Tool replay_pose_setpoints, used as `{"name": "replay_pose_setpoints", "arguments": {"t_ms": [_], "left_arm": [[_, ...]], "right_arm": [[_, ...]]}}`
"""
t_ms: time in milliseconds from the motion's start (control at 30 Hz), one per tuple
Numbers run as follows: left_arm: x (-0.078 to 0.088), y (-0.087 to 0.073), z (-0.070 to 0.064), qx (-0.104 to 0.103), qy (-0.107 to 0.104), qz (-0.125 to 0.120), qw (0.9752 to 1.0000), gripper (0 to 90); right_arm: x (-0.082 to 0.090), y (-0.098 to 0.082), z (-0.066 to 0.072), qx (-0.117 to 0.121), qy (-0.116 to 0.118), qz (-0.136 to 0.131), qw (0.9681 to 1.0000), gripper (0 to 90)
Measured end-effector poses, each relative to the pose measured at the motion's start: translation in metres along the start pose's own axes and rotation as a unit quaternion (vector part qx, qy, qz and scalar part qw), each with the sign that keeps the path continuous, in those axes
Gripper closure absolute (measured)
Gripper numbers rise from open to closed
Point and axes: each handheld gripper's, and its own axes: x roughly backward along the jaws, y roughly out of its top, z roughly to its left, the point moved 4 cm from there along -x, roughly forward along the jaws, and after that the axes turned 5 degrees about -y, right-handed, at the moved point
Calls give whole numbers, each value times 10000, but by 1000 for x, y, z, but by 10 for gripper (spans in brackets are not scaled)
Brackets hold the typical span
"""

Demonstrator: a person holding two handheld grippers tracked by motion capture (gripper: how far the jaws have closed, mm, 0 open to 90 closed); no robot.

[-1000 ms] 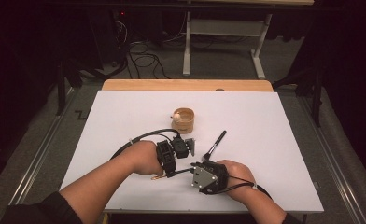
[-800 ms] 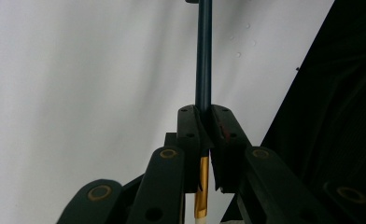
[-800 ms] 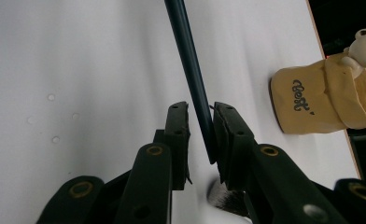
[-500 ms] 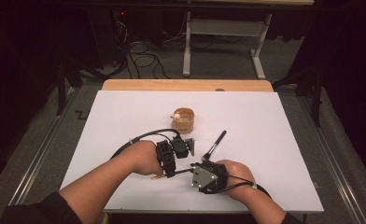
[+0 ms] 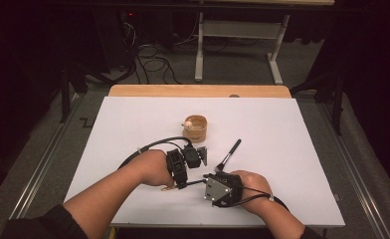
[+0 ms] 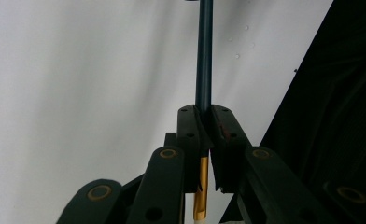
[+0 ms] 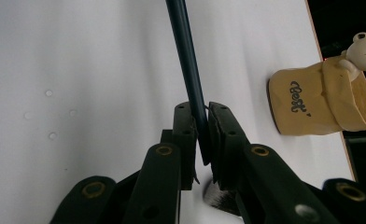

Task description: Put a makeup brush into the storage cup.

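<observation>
Two brushes in play here, one per hand. The left gripper (image 6: 203,122) has its jaws clamped on a thin dark-handled brush (image 6: 204,56) with a gold ferrule; the handle runs straight out past the jaw tips over the white table (image 5: 292,149). From above, that gripper (image 5: 183,167) sits near the middle of the table toward the near edge, with the gold end (image 5: 169,188) poking out on the near side of the hand.

The right gripper (image 7: 200,122) has just been closing, and its jaws are now pinched around the dark handle of a second brush, a makeup brush (image 5: 229,155) with grey bristles (image 7: 218,198) showing under the jaws. From above, its handle angles away to the far right of the right gripper (image 5: 222,188).

Just beyond both hands stands a small tan holder (image 5: 196,128) with a little bear figure (image 7: 364,49) on its rim and "Best" printed on it.
</observation>
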Motion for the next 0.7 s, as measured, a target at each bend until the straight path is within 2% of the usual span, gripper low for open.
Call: {"name": "replay_pose_setpoints", "arguments": {"t_ms": [133, 567, 700], "left_arm": [[1, 0, 1, 35, 37, -35, 10000, 823], [5, -1, 8, 126, 210, -100, 9996, 768], [5, -2, 9, 145, 218, -113, 9996, 737]], "right_arm": [[0, 0, 0, -3, -45, 7, 10000, 836], [1, 0, 0, 142, 67, -28, 9999, 866], [3, 0, 0, 62, 66, 9, 10000, 867]]}}
